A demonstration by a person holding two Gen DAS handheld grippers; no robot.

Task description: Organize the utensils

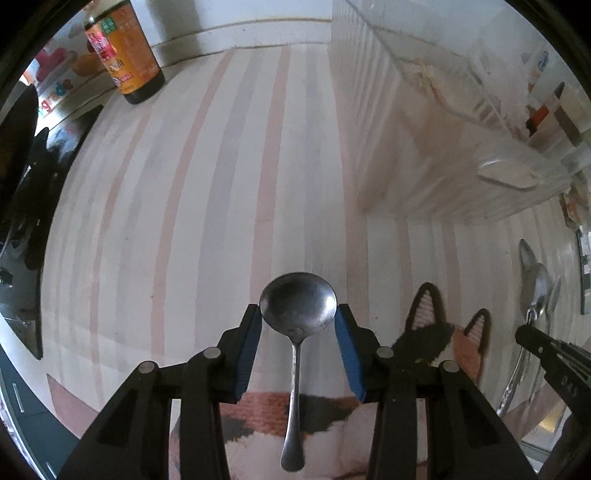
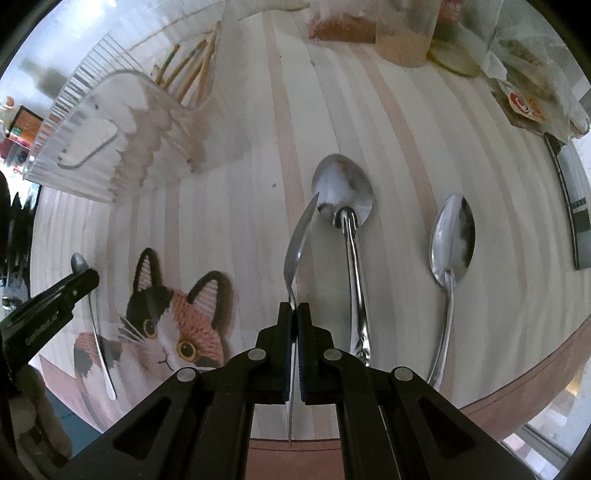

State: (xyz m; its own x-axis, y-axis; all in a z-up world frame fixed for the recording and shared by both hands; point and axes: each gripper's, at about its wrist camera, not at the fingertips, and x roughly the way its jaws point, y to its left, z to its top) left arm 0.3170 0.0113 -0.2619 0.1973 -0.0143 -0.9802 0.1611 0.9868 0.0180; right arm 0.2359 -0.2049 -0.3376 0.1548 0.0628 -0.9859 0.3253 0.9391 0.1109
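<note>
My left gripper (image 1: 298, 314) is shut on a round-bowled metal spoon (image 1: 297, 306), its blue pads (image 1: 251, 350) pressing the bowl's sides and the handle hanging back toward me. It also shows in the right wrist view (image 2: 79, 264). My right gripper (image 2: 296, 308) is shut on a spoon (image 2: 297, 247) held edge-on above the table. Two more spoons lie on the striped cloth: a large one (image 2: 343, 188) and a smaller one (image 2: 452, 236) to its right. A clear ribbed organizer box (image 2: 110, 122) (image 1: 443, 147) holds chopsticks (image 2: 192, 62).
A striped tablecloth with a cat picture (image 2: 173, 321) covers the table. A dark sauce bottle (image 1: 125, 55) stands far left. Jars and food packets (image 2: 406, 33) crowd the far right edge. A dark flat strip (image 2: 576, 206) lies at right.
</note>
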